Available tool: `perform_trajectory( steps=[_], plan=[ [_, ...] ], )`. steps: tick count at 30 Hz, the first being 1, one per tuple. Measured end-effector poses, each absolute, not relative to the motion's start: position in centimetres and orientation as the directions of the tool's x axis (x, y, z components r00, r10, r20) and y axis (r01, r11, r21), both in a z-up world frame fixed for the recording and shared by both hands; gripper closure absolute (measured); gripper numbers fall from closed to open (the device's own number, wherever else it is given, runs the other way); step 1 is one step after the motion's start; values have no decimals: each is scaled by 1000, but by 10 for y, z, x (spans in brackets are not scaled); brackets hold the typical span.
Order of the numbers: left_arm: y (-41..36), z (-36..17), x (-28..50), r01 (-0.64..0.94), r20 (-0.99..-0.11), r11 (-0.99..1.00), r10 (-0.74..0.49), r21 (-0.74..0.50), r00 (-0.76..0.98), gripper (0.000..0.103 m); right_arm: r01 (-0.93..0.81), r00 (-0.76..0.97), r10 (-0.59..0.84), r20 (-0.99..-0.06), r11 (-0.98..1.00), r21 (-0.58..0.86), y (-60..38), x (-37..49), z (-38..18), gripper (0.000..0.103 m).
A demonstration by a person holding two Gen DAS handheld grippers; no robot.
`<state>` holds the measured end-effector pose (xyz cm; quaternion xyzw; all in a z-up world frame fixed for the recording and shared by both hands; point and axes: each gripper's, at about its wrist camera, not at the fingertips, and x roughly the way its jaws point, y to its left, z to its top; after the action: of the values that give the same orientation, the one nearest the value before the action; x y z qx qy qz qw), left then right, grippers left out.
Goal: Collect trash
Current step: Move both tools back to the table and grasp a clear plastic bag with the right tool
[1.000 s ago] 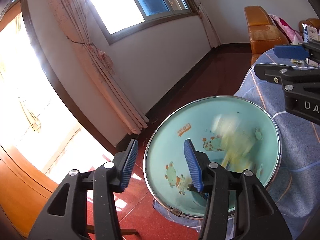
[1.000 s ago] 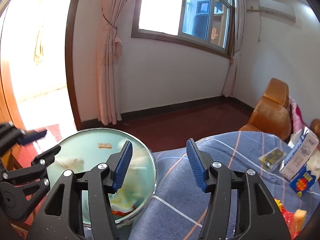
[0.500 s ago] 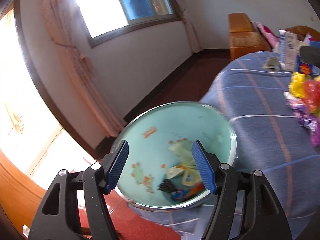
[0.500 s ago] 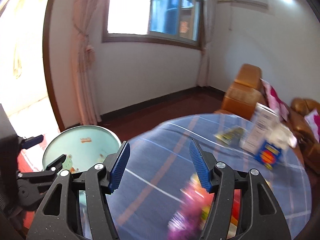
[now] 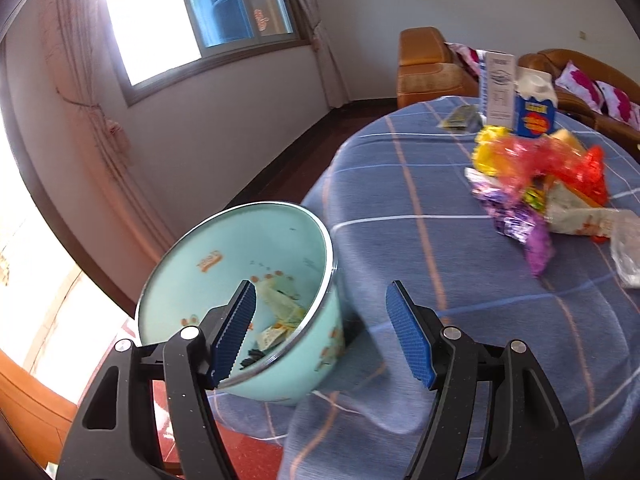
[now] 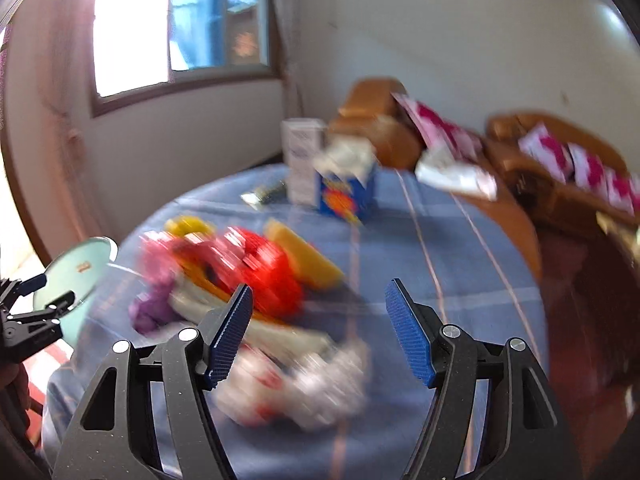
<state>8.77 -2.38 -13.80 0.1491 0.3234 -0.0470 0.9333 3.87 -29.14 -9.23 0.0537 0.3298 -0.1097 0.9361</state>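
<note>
Trash point(image 5: 536, 184) lies in a loose heap on the blue checked tablecloth point(image 5: 400, 208) — red, yellow and purple wrappers with a pale crumpled bag at its near side. In the right wrist view the same heap point(image 6: 240, 280) is smeared by blur, so single pieces are hard to tell apart. A few scraps also sit in the bottom of the mint-green enamel basin point(image 5: 240, 248), which tilts at the table's edge with its open mouth facing the left camera.

The left gripper point(image 5: 322, 332) hangs beside the basin's rim, its jaws spread wide and holding nothing; its left finger shows in front of the basin's mouth, its right one over the cloth. The right gripper point(image 6: 318, 330) hovers over the near part of the heap, its jaws likewise wide apart and empty.

Farther back on the table stand a white carton point(image 5: 498, 88) and a blue box point(image 5: 534, 118) just beside it, with a small dark packet point(image 5: 460, 116) near them. An orange-brown sofa point(image 5: 424, 64) with pink-patterned cushions runs along the wall behind — below a window point(image 5: 224, 16).
</note>
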Motion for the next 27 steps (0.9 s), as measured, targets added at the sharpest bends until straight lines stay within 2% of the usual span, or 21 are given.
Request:
perform_trajectory(
  steps=[9,12,13,15,16,22,27],
  plan=[
    [-35,-130,75,213,-598,946,-25,246,801,35,221,693,-100,-714,972,79,-292,41,-127,38],
    [-34,-128,75,209,-594,947,-25,243,804,35,195,682,-43,-730,973,124,-293,43,-134,56],
    [-34,-128,76,209,-594,948,-26,241,804,35,179,682,-21,-731,974,139,-292,43,-134,71],
    [-34,-127,75,209,-592,948,-27,241,806,35,157,688,2,-726,976,151,-289,42,-131,87],
    [-35,-126,75,210,-590,948,-29,239,807,35,152,691,9,-723,976,157,-288,40,-130,90],
    [-37,-118,75,215,-584,951,-46,224,810,35,139,717,66,-694,962,235,-291,33,-124,94],
    [-55,-110,80,249,-576,944,-82,216,814,35,178,775,18,-632,953,245,-310,24,-93,95]
  ],
)
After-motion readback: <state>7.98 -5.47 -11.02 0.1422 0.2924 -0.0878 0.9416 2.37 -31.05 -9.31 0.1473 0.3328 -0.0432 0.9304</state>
